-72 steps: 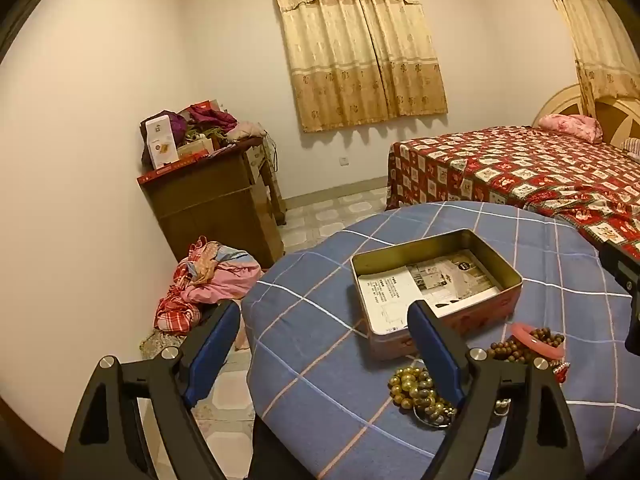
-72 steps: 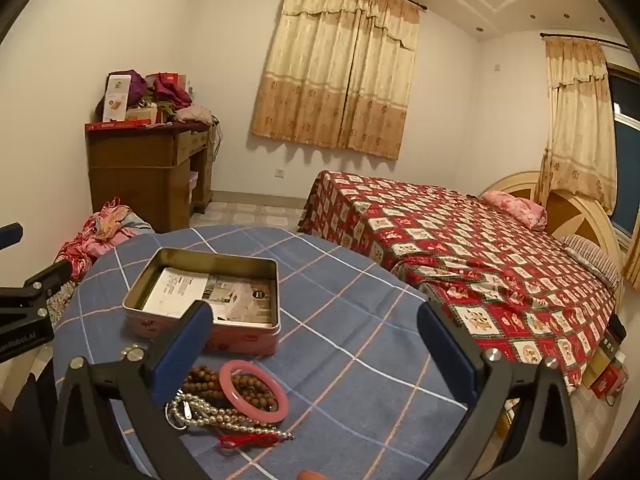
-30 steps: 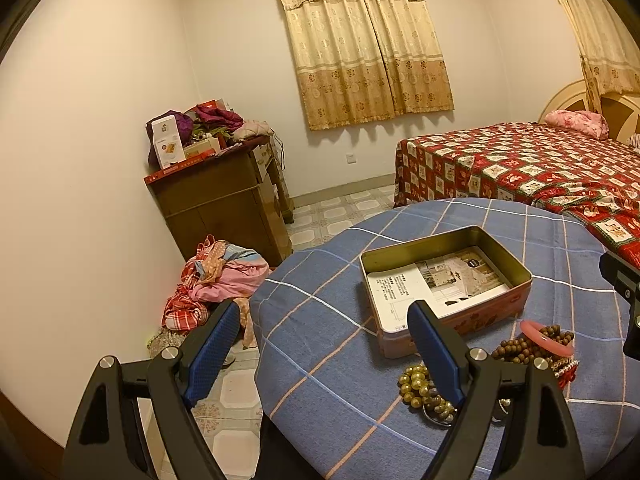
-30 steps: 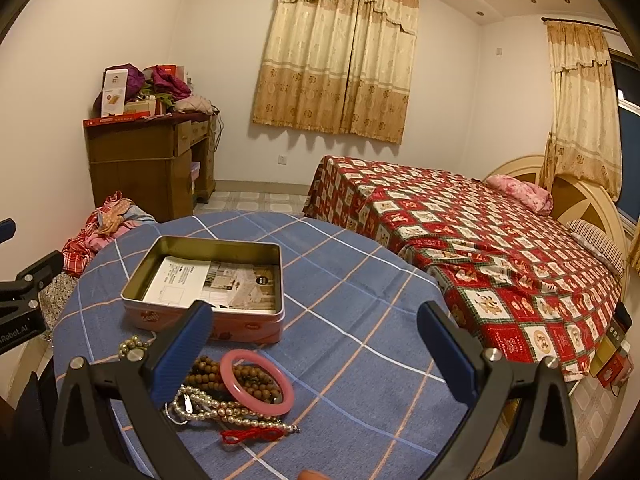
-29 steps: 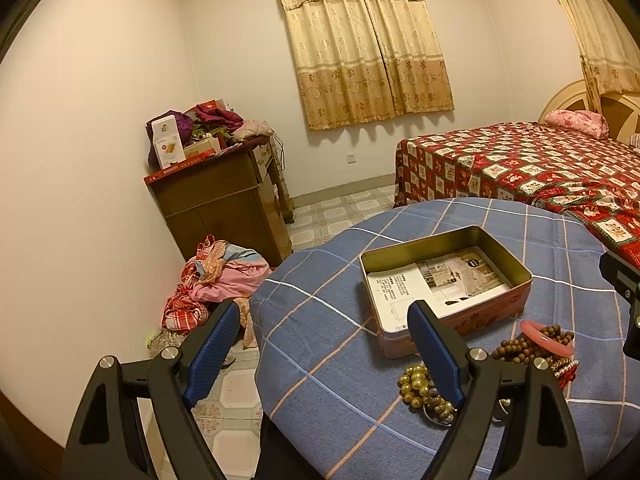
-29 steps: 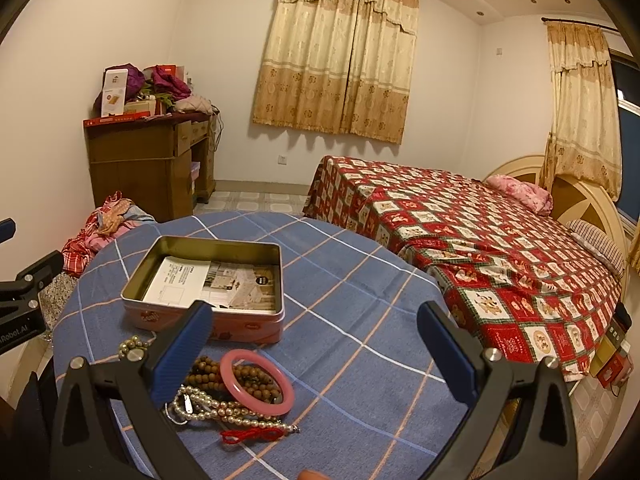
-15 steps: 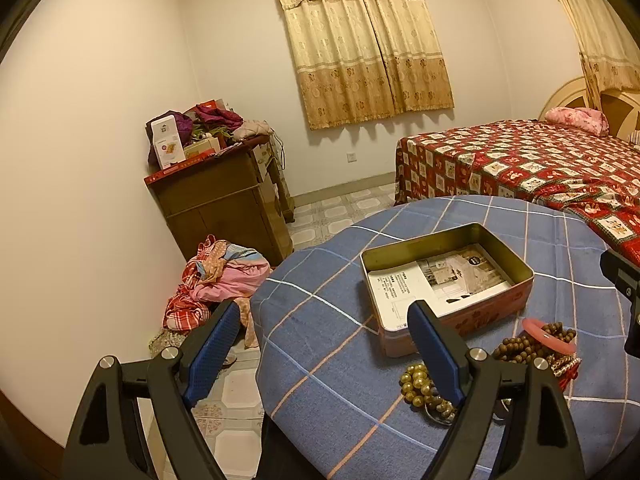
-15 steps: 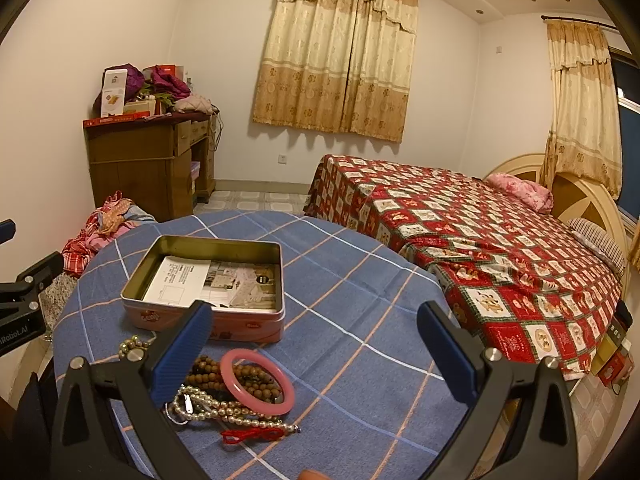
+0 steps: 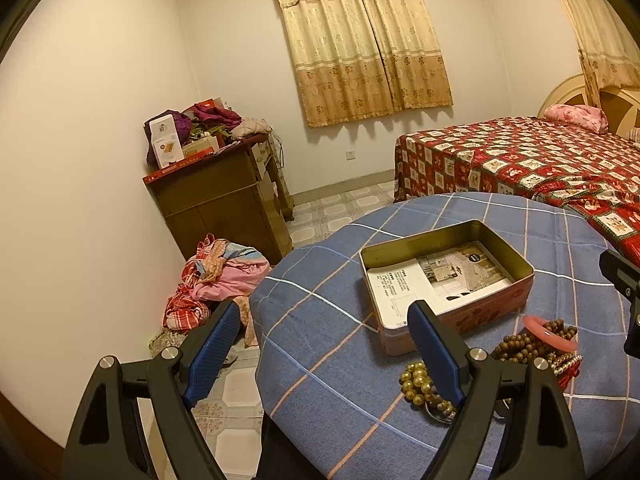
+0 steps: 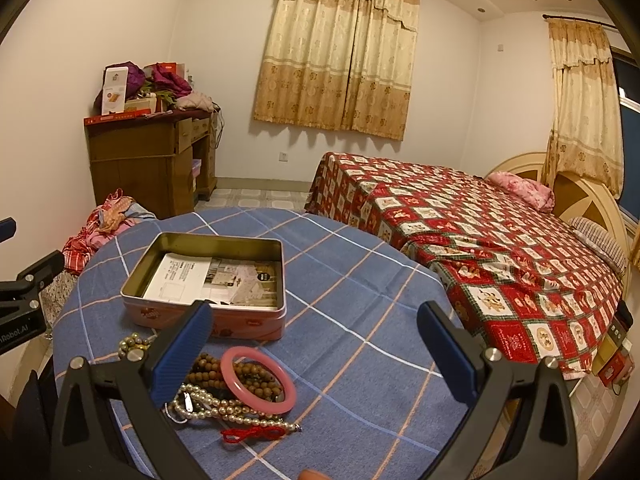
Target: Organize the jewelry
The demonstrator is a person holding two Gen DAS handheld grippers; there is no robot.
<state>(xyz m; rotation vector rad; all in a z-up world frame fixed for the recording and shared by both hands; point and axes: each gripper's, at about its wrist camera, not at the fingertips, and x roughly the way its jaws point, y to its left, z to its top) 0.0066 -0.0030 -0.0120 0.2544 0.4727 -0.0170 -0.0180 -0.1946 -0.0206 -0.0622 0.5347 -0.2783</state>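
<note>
An open pink tin box [image 9: 448, 280] [image 10: 208, 280] with a printed leaflet inside sits on a round table with a blue checked cloth [image 10: 352, 280]. In front of it lies a heap of jewelry: a pink bangle [image 10: 258, 380] [image 9: 550, 332], brown wooden beads [image 10: 248, 378], a pearl string [image 10: 224, 410], a red cord [image 10: 248, 434] and golden-green beads [image 9: 420, 386]. My left gripper [image 9: 320, 340] is open and empty above the table's left edge. My right gripper [image 10: 316, 340] is open and empty above the heap.
A wooden cabinet [image 9: 224, 204] piled with clothes and boxes stands at the left wall. A heap of clothes [image 9: 216, 280] lies on the tiled floor. A bed with a red patterned cover [image 10: 480, 232] stands to the right.
Both views have shifted only slightly; the tin and jewelry sit a little further right in the left wrist view. Both grippers stay open and empty.
</note>
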